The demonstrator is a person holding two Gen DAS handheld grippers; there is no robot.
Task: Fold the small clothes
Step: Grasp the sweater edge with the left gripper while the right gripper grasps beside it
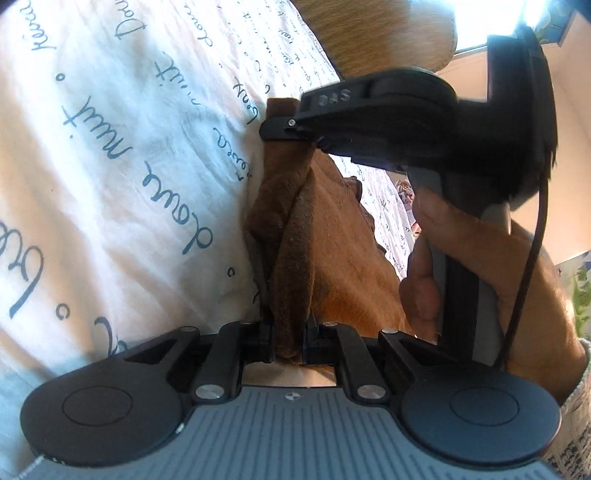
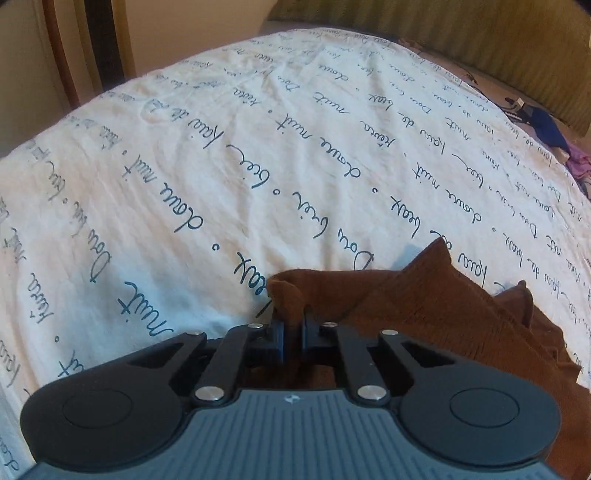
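Note:
A brown knit garment (image 1: 343, 258) lies bunched on the white bed cover with blue handwriting (image 1: 110, 155). My left gripper (image 1: 288, 328) is shut on a thick fold of its near edge. In the left wrist view my right gripper (image 1: 279, 127) comes in from the right, held by a hand (image 1: 465, 258), and is shut on the far corner of the same edge. The right wrist view shows that gripper (image 2: 291, 317) with its blue pads pinching a brown corner, and the rest of the brown garment (image 2: 443, 317) spreads to the right over the bed cover (image 2: 240, 155).
A tan furry cushion (image 1: 380, 33) sits at the bed's far end. Blue and purple clothes (image 2: 554, 133) lie at the far right edge of the bed. A wooden post (image 2: 59, 55) stands beyond the bed's left corner.

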